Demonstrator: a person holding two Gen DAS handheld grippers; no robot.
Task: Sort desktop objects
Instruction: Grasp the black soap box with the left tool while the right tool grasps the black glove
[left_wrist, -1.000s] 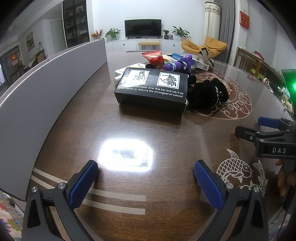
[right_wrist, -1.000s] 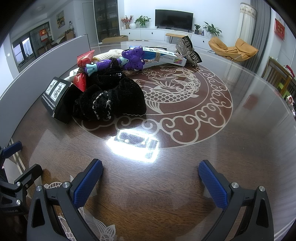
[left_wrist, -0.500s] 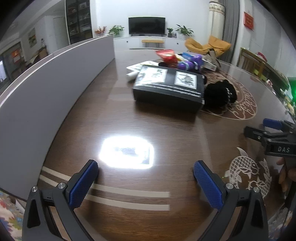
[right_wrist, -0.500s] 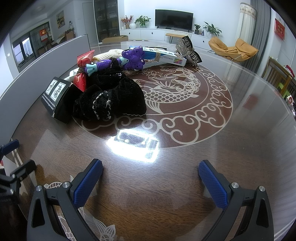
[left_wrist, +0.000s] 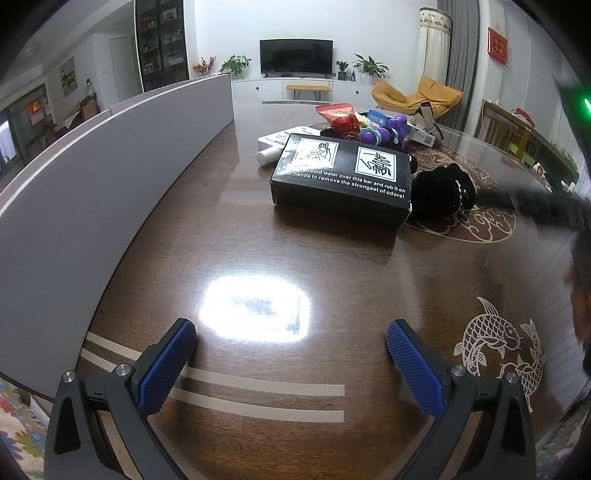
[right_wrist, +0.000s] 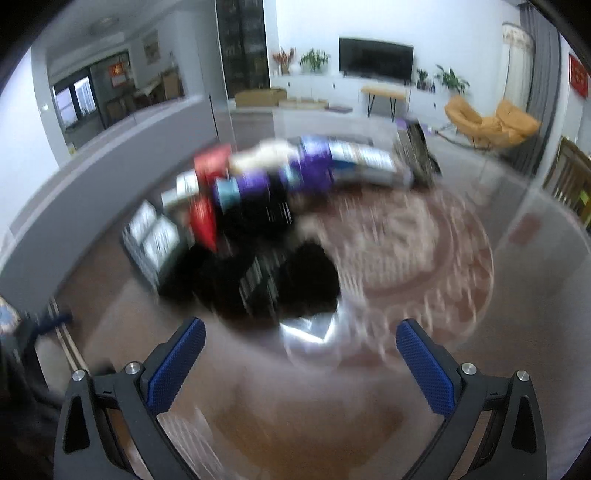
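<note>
Clutter sits heaped mid-table: flat black cardboard box (left_wrist: 341, 176) touching a black fuzzy fabric bundle (left_wrist: 441, 192). Left gripper (left_wrist: 290, 360) and right gripper (right_wrist: 301, 360) both gape wide, empty. Right view is smeared, so probably steady it before reaching for the bundle.

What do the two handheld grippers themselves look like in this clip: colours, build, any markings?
Both look alike: the left gripper and right gripper each have black angular plastic arms with silver screws, ending in blue jaws with a knurled, diamond-textured face. No cables or markings show on either now, and no sleeve is clearly visible.
</note>
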